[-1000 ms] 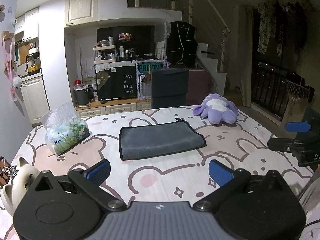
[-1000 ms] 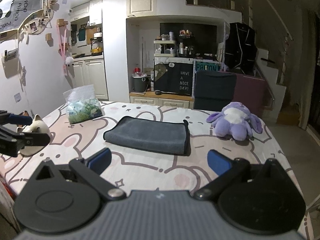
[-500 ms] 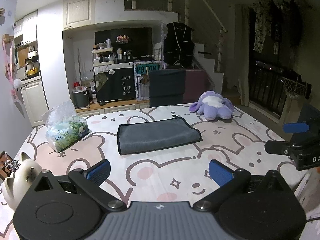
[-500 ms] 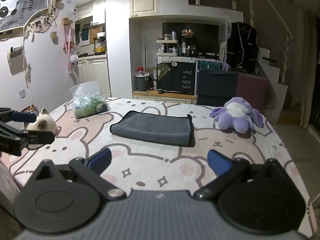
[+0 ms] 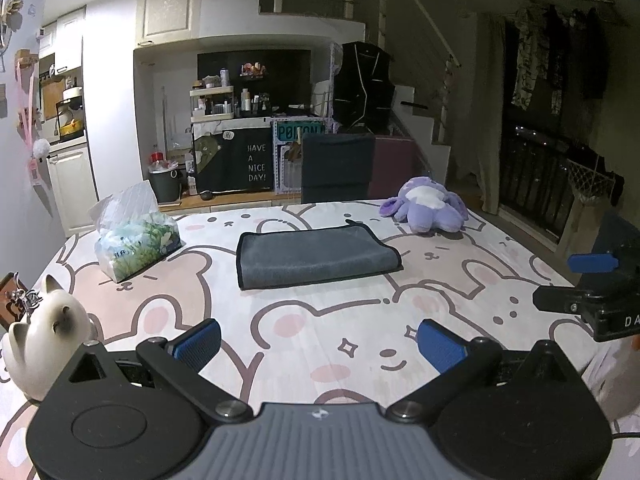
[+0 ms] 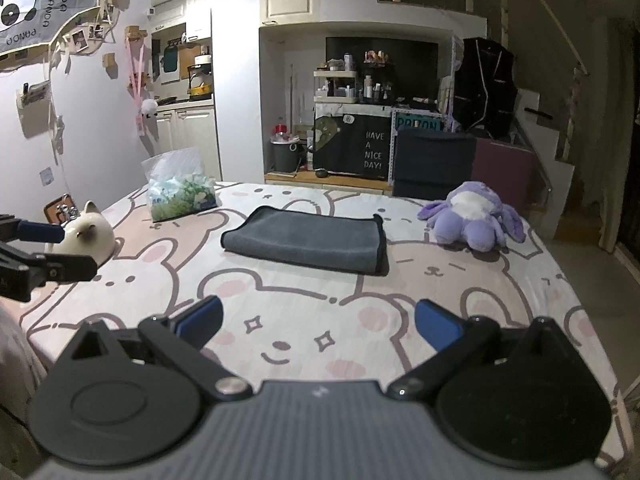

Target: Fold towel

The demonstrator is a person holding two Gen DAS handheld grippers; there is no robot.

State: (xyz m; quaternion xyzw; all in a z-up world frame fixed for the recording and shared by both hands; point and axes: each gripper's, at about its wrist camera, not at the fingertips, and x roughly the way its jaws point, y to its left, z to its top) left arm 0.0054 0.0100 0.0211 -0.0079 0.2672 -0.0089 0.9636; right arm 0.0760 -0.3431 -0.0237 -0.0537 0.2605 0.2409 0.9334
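Note:
A grey towel point(image 5: 316, 258) with a dark edge lies folded flat on the middle of the table, also in the right wrist view point(image 6: 306, 240). My left gripper point(image 5: 318, 342) is open and empty, held over the table's near part, well short of the towel. My right gripper point(image 6: 318, 322) is open and empty, also near the front edge. Each gripper shows at the side of the other's view: the right one point(image 5: 592, 284), the left one point(image 6: 36, 256).
The table point(image 5: 460, 276) has a pink bear-pattern cloth. A purple plush toy point(image 5: 426, 204) lies at the far right, a tissue pack point(image 5: 134, 240) at the far left, a white cat figurine point(image 5: 48, 332) at the near left. A dark chair point(image 5: 338, 168) stands behind the table.
Both grippers have drawn back from the towel toward the table's near edge and risen a little. The towel has not moved. Both stay open.

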